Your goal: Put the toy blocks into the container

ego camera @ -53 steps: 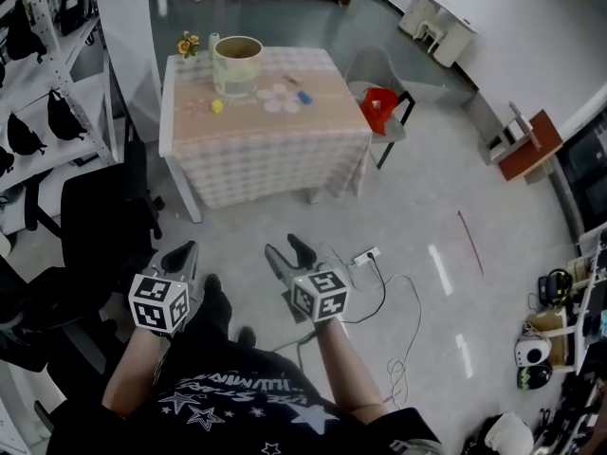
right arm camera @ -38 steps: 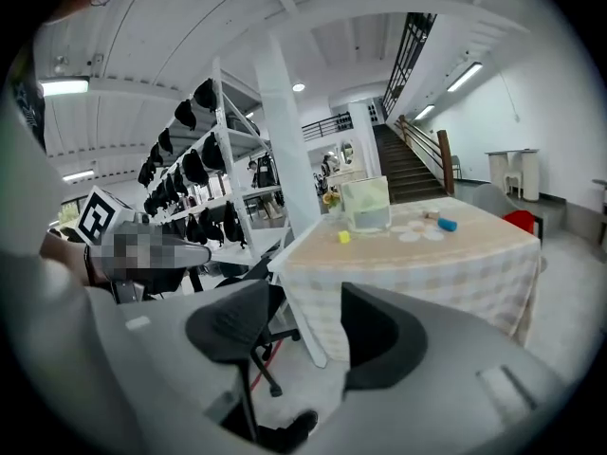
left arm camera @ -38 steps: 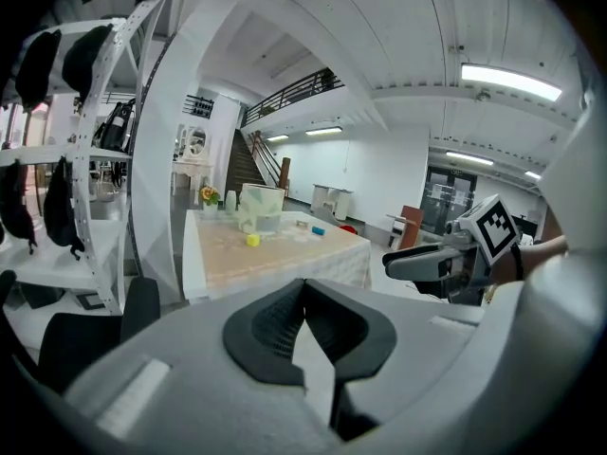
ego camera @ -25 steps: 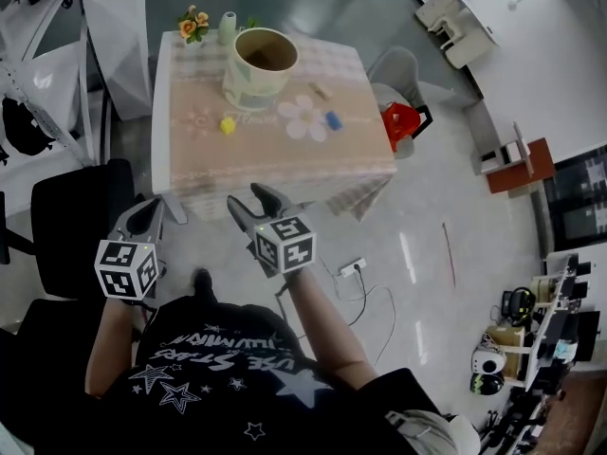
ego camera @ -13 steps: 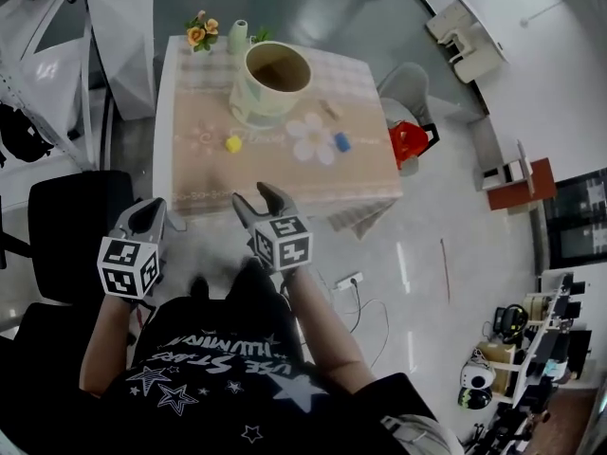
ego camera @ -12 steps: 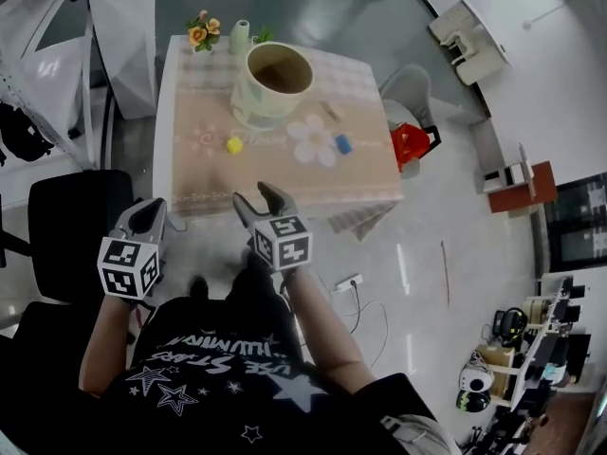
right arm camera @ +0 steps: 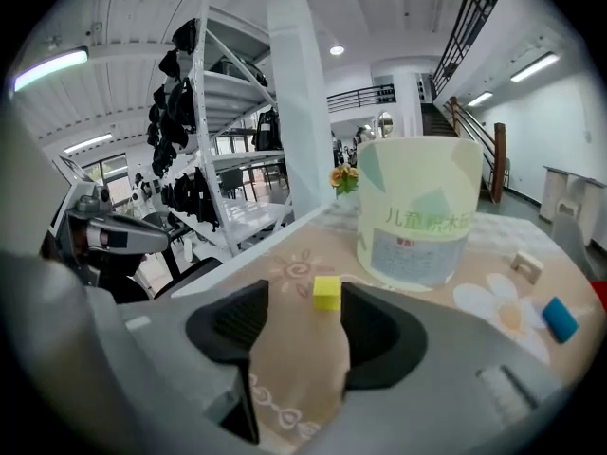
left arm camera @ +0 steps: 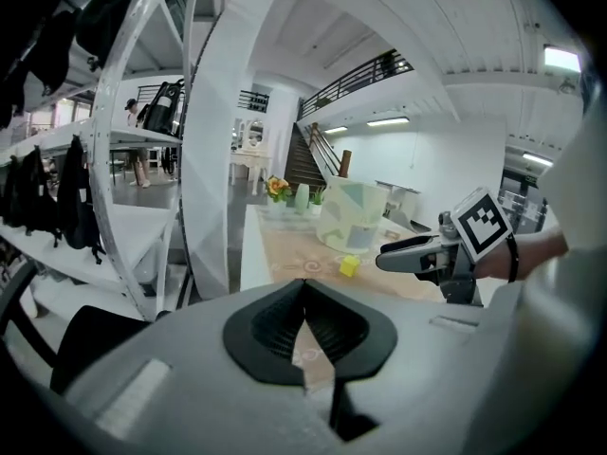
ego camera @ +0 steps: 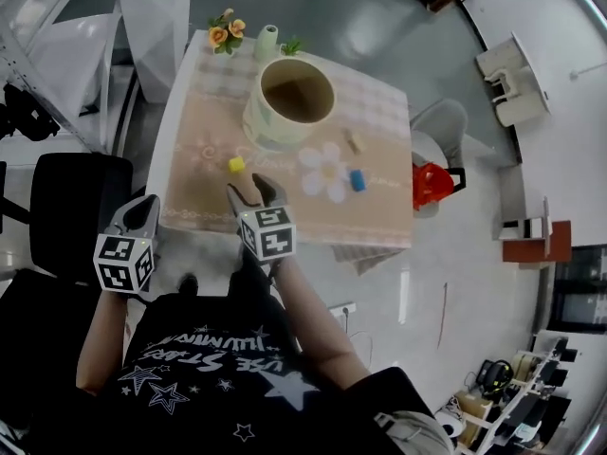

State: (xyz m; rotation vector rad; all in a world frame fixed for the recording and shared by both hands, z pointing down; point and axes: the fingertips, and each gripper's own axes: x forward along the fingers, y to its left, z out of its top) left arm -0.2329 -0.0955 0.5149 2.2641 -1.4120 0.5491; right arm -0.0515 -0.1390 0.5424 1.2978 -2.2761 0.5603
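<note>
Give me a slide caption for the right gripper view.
Open right gripper aimed at the yellow block, container standing beyond it.

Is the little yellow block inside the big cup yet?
No, the yellow block lies on the table, outside the container and apart from its wall.

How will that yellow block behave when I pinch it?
The yellow block looks like a small solid cube, so probably stiff and light. Its flat faces suggest it won't roll, though it might slide on the tablecloth if nudged.
</note>
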